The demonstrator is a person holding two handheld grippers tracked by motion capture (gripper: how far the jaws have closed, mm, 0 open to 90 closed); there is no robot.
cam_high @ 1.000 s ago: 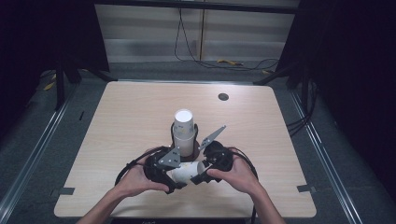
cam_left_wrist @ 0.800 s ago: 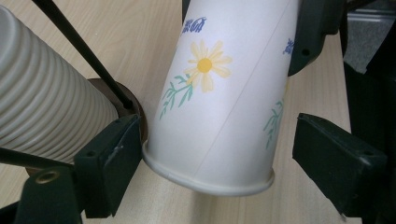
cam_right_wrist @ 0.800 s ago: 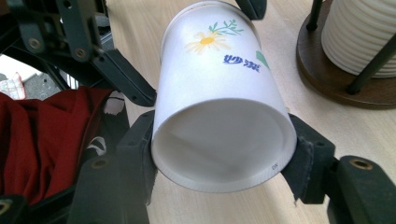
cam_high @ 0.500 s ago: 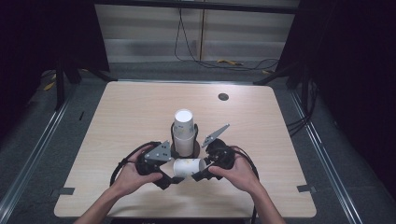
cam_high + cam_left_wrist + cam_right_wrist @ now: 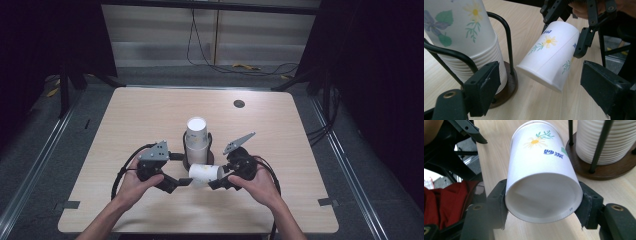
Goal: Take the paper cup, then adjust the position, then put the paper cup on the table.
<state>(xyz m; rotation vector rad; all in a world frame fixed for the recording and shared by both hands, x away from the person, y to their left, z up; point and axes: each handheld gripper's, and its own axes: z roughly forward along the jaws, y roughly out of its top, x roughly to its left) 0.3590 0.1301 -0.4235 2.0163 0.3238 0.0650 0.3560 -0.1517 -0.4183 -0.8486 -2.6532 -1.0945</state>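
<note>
A white paper cup (image 5: 204,173) printed with daisies lies on its side just above the table, gripped across its open rim end by my right gripper (image 5: 219,179). In the right gripper view the pads (image 5: 587,205) press both sides of the cup (image 5: 541,157). My left gripper (image 5: 174,183) stands open just left of the cup's closed end. In the left gripper view its jaws frame the cup (image 5: 551,55) without touching it, and the right gripper (image 5: 564,32) holds the far end. A stack of nested cups (image 5: 196,134) stands upright in a black wire holder (image 5: 210,149) right behind.
The holder's dark round wooden base (image 5: 506,87) sits close to the left jaw. A small dark round hole (image 5: 239,104) marks the table's far side. Both cables loop beside the hands. The light wooden table (image 5: 140,115) lies bare to the left, right and far side.
My left gripper has drawn back to the left, away from the lying cup, so a gap has opened between them. The right gripper and the cup have stayed in place.
</note>
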